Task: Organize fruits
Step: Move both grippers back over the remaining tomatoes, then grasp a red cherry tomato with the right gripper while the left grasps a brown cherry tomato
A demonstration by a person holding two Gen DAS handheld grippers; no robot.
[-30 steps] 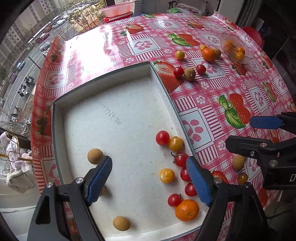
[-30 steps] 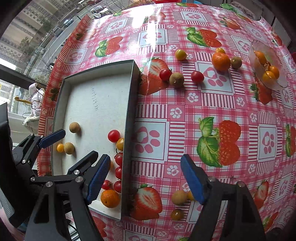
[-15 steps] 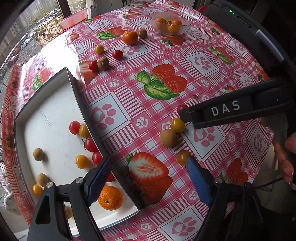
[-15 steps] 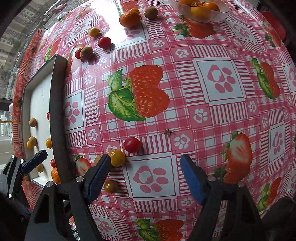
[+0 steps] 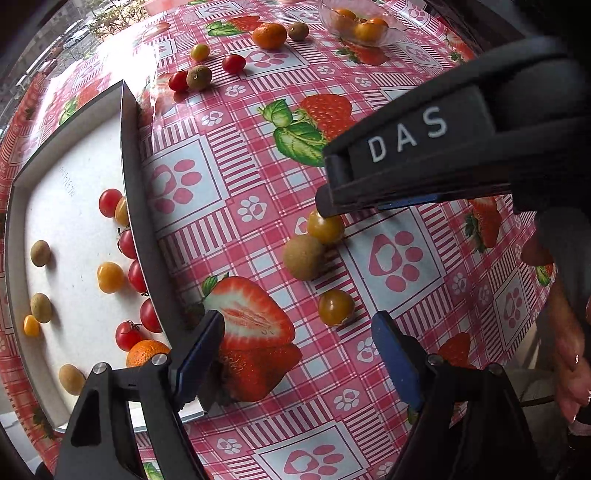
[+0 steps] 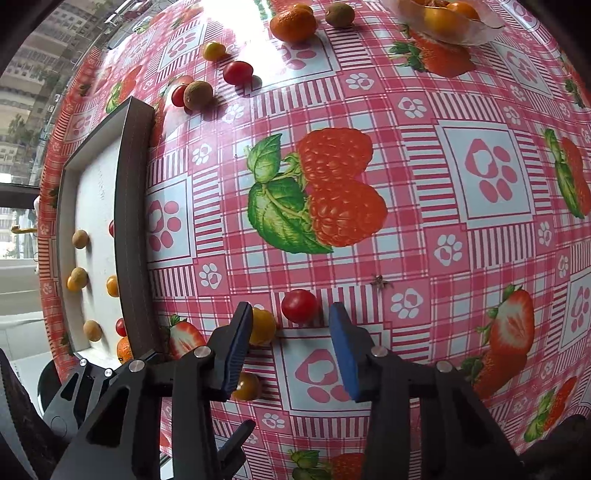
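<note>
Fruit-gathering is the step in hand: from my left gripper [image 5: 295,350], fingers spread and empty, I see the tray [image 5: 129,155] half filled (more fruit lies loose), and from my right gripper [image 6: 291,350], also spread, a red tomato [image 6: 299,305] sits just ahead, so I judge I must advance and close.

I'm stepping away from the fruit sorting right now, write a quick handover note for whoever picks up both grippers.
Right gripper: open, empty, low over the table, a red cherry tomato between its fingertips.
Left gripper: open, empty, beside the tray.
Done: tomatoes, small brown fruits and an orange lie in the tray.
Left: the red tomato, two yellow tomatoes and a brown fruit nearby; a far cluster with a mandarin near the glass bowl.
</note>
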